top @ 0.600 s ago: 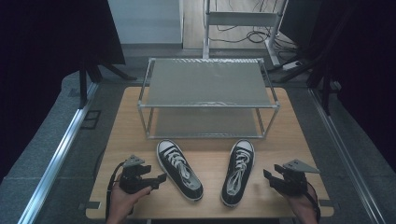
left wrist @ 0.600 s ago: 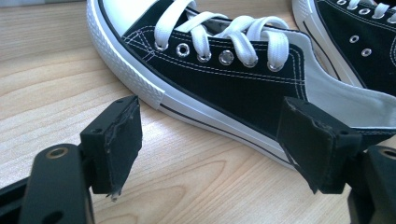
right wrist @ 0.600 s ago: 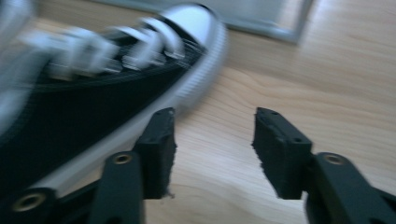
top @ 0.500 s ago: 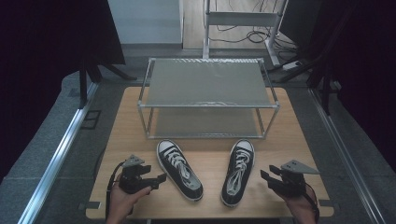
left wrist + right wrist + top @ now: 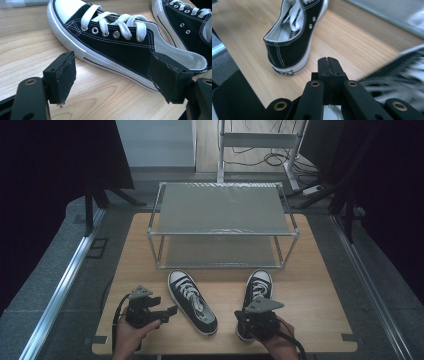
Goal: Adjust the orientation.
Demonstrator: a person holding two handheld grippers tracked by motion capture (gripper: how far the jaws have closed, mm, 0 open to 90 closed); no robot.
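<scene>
Two black canvas sneakers with white laces lie on the wooden table, toes toward the rack. The left sneaker point(image 5: 192, 302) point(image 5: 112, 42) point(image 5: 294, 37) lies at an angle. The right sneaker point(image 5: 259, 287) point(image 5: 185, 22) is straighter. My left gripper point(image 5: 169, 312) point(image 5: 113, 67) is open just left of the left sneaker, its jaws level with that shoe's side near the heel and holding nothing. My right gripper point(image 5: 245, 320) point(image 5: 328, 60) is shut and empty, low over the right sneaker's heel and turned toward the left sneaker's heel.
A two-tier metal rack point(image 5: 220, 232) with mesh shelves stands at the back half of the table point(image 5: 310, 285). The table's front edge lies just under both hands. Dark floor, rails and cables surround the table.
My right gripper has moved left from the table's right side to the right sneaker's heel and turned leftward. The left gripper has barely moved.
</scene>
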